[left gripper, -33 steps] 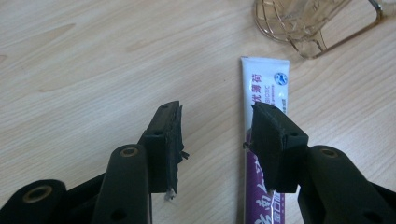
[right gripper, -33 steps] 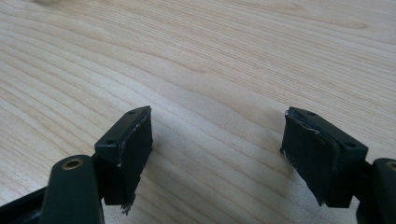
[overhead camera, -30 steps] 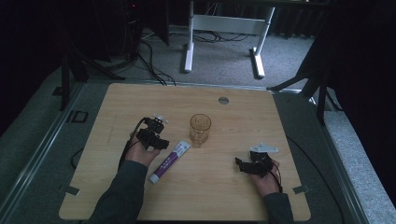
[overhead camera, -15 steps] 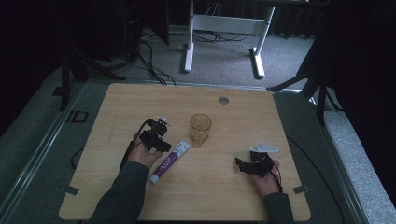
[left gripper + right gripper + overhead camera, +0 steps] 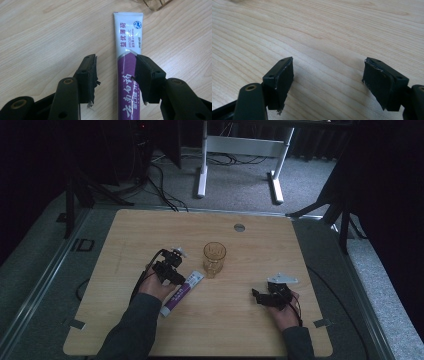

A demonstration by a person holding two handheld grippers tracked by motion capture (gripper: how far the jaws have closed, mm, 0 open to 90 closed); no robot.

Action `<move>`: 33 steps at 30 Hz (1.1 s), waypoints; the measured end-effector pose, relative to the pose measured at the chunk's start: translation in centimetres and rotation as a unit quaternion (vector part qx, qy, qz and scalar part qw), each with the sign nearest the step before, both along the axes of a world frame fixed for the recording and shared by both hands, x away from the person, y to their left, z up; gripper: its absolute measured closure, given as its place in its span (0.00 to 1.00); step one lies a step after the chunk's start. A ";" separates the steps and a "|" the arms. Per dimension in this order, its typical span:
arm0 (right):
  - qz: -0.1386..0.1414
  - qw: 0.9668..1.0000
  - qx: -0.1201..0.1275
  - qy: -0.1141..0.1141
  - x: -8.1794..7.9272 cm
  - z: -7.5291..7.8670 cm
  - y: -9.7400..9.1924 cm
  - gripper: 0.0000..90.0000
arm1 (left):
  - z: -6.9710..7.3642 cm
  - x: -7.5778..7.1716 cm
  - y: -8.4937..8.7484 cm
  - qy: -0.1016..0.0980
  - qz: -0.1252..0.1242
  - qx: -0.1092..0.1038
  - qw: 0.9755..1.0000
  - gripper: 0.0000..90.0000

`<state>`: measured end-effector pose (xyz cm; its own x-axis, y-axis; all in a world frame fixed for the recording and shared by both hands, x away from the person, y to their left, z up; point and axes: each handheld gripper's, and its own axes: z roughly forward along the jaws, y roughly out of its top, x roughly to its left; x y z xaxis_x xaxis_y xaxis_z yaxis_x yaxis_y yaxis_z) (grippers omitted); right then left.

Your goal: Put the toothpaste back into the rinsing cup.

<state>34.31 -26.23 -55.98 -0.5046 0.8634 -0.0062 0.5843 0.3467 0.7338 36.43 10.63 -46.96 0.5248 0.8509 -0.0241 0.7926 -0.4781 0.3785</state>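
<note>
The left claw (image 5: 115, 75), jaws wide and just opening, straddles the light, soft, squashable toothpaste tube (image 5: 128, 47); grip mid-body.

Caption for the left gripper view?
Open left gripper poised over a purple-and-white toothpaste tube lying on the wooden table.

Looks like lab / recording setup, not home. Pale wood tabletop (image 5: 150, 230) alone in dark room, grey carpet floor (image 5: 240, 175) w/ loose black cables (image 5: 165, 182). White metal stand legs (image 5: 202, 170) behind. Black tripod legs (image 5: 75, 195) at sides. Tape marks (image 5: 76, 323) near tabletop corners.
</note>
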 end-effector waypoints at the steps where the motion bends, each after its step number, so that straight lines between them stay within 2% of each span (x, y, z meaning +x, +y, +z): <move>1: 0.000 1.000 0.000 0.000 0.0 0.0 0.0 0.27 | 0.0 0.0 0.0 0.002 -0.001 0.001 1.000 0.58; 11: 0.000 1.000 0.000 0.000 0.0 0.0 0.0 0.27 | -0.1 0.0 -0.4 0.021 -0.002 0.006 1.000 0.59; 22: 0.000 1.000 0.000 0.001 0.0 0.0 0.0 0.27 | -0.2 0.1 -0.8 0.032 -0.003 0.014 0.999 0.59; 33: -0.001 1.000 0.000 0.001 0.0 0.0 0.0 0.27 | -0.6 0.2 -1.1 0.042 -0.006 0.032 0.999 0.58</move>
<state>34.30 -26.22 -55.97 -0.5037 0.8639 -0.0054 0.5855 0.3459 0.7332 36.68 9.51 -47.54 0.5338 0.8455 -0.0149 0.8142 -0.5092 0.2791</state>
